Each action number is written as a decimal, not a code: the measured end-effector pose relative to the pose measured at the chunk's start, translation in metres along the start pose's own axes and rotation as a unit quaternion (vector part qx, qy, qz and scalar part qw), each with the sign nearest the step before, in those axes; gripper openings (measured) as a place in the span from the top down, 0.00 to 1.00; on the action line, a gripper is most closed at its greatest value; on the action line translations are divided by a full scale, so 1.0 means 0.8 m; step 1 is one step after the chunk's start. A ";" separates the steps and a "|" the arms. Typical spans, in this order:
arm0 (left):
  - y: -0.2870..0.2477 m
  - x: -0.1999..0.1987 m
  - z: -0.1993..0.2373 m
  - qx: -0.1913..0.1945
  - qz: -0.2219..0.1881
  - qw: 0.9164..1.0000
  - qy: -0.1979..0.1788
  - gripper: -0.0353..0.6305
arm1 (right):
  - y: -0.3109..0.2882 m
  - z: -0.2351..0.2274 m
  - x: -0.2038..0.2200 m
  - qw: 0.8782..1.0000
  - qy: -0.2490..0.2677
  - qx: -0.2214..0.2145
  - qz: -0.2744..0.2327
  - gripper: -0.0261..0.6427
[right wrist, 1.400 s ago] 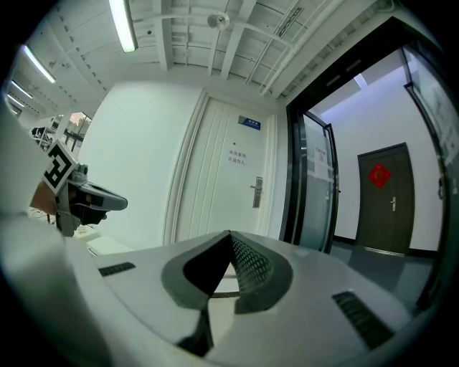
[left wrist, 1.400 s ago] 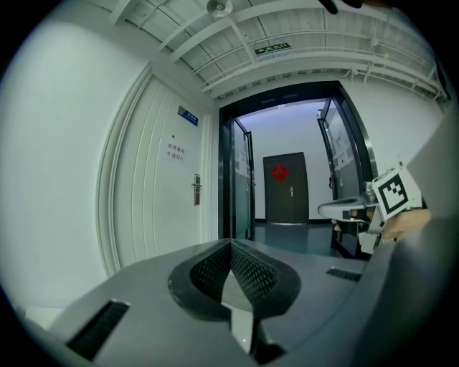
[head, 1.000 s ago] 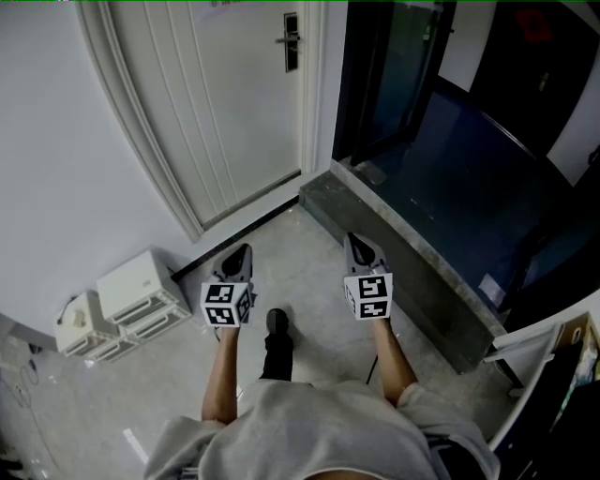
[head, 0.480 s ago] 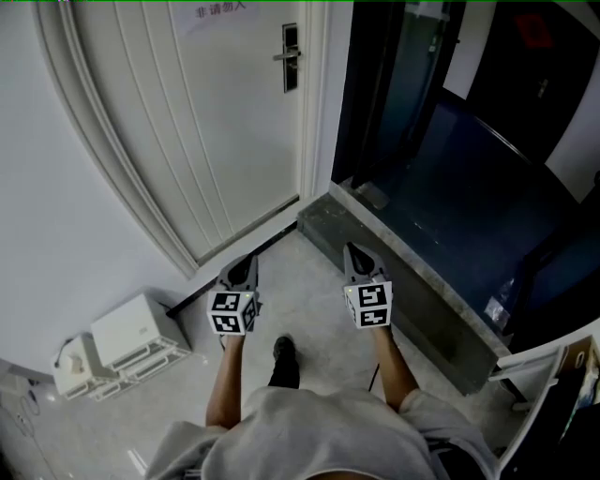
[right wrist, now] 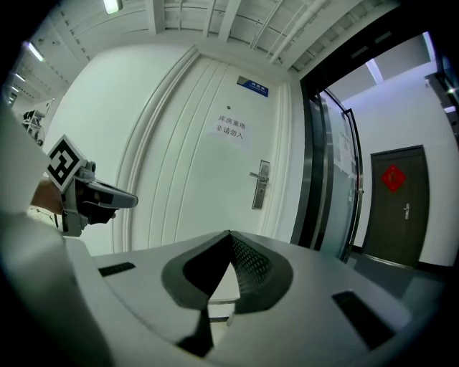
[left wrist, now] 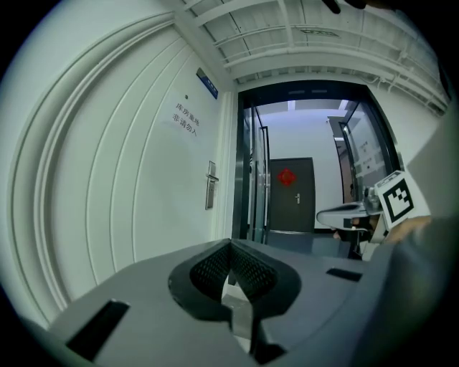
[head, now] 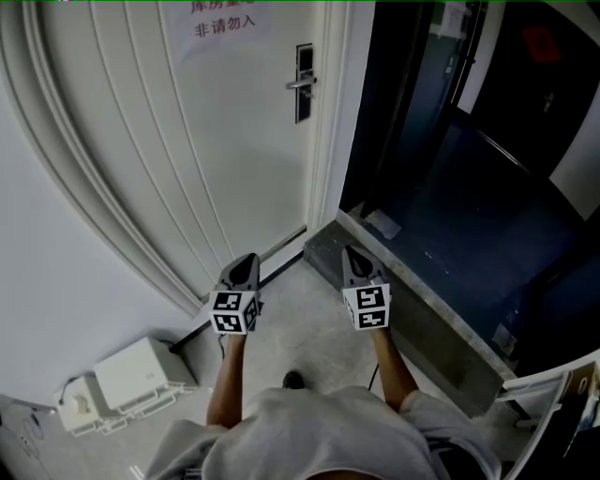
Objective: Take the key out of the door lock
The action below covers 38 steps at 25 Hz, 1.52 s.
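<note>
Far left, on the floor (head: 319, 337) against the wall: two white boxes (head: 141, 375) with slotted sides. Both are closed, so we cannot see what they hold.

Next, the white door (head: 187, 141), shut, with a paper notice (head: 223, 21) in red print near its top.

The left hand-held gripper (head: 247, 260) is held low over the floor and points toward the foot of the door. Its own view shows the jaws narrow, tips met, nothing between them.

The door lock (head: 304, 82) is a dark upright plate with a metal handle (head: 298, 83), set at the door's right edge. It is well above and ahead of both tools. The key is too small for us to make out in any view, so we can only place it by the lock plate.

The right hand-held gripper (head: 351, 251) is level with the left one and well apart from it. Its jaws are pressed together and hold nothing. A dark shoe (head: 294, 380) shows on the floor between the forearms.

To the right, a grey stone step (head: 412, 309) runs along the foot of a dark open doorway (head: 441, 169) with glass panels. Through it, the gripper views show a far dark door (right wrist: 396, 208) with a red ornament on it.
</note>
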State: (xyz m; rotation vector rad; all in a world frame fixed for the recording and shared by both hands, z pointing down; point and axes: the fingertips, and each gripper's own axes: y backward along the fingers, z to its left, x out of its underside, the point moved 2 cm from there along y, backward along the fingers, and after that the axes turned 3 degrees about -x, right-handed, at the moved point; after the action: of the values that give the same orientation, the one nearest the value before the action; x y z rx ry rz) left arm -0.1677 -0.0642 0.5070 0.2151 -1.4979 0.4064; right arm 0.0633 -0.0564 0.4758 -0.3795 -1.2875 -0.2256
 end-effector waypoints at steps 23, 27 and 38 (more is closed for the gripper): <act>-0.187 -0.004 0.076 0.022 0.017 1.000 -0.011 0.92 | -0.170 -0.074 0.028 0.999 -0.006 0.016 0.027 0.93; -0.237 -0.006 0.087 0.015 0.018 1.000 -0.013 0.92 | -0.217 -0.099 0.033 1.000 -0.005 0.009 0.022 0.93; -0.417 -0.051 0.103 0.009 0.015 1.000 -0.026 0.92 | -0.367 -0.212 0.016 1.000 -0.005 -0.005 0.006 0.93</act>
State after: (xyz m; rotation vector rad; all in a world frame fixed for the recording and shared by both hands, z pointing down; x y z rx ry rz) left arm -0.1146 -0.4060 0.5094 0.2176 -1.5499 0.4412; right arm 0.1085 -0.3927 0.4924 -0.3975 -1.2947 -0.2211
